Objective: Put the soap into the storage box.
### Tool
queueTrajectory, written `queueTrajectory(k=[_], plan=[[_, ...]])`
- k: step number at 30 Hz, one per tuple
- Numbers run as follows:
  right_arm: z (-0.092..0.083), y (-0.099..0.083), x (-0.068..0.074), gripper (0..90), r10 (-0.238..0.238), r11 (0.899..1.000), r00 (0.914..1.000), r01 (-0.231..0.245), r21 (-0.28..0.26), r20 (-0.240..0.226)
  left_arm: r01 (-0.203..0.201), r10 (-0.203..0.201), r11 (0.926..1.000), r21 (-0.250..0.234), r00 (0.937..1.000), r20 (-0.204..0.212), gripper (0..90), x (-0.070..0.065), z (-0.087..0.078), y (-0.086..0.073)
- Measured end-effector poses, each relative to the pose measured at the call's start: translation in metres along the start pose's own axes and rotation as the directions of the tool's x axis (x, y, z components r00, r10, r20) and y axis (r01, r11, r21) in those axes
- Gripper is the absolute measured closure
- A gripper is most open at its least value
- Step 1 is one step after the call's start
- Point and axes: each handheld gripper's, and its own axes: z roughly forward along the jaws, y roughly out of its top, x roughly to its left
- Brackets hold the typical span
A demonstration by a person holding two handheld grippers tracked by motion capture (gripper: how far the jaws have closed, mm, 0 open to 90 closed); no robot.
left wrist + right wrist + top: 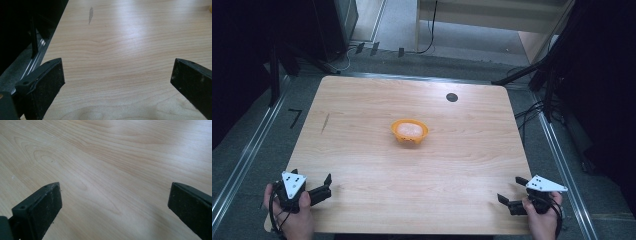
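Observation:
An orange bowl (pixel 410 131) with something pale pink inside sits near the middle of the wooden table (pixel 362 165). My left gripper (pixel 323 186) rests at the table's near left corner, held by a hand, jaws wide open and empty. In the left gripper view, that gripper (pixel 117 72) frames bare wood. My right gripper (pixel 510 193) is at the near right corner, also open with nothing between its jaws. The right gripper view has this gripper (pixel 115 195) over plain wood grain. Both grippers are far from the bowl.
A small black round spot (pixel 452 97) lies on the table's far right part. A dark streak (pixel 325 123) marks the wood at the left, and the streak (pixel 90 15) appears ahead of the left jaws. Dark frames and cables surround the table on the floor.

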Motion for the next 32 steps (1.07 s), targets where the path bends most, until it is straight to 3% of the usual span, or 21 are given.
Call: queueTrajectory(k=[10,20,25,32], plan=[[-0.020,-0.018,-0.006,0.0,0.035,0.998,0.9989,-0.033,-0.062,0.032,-0.015,0.015,0.9999,0.005,0.9999,0.005,0.0,-0.001,0.000,0.000],[-0.025,-0.021,0.001,0.0,0.023,0.990,0.9986,-0.016,-0.139,0.048,-0.033,0.033,0.9993,0.018,0.9994,0.009,0.0,-0.003,0.002,0.001],[-0.024,-0.021,0.002,0.0,-0.002,0.992,0.9991,0.007,-0.123,0.042,-0.044,0.044,0.9988,0.020,0.9989,0.016,0.0,-0.004,0.002,0.001],[-0.026,-0.022,0.000,0.0,0.025,0.990,0.9988,-0.019,-0.142,0.043,-0.049,0.049,0.9982,0.036,0.9987,0.014,0.0,-0.005,0.003,0.001]])
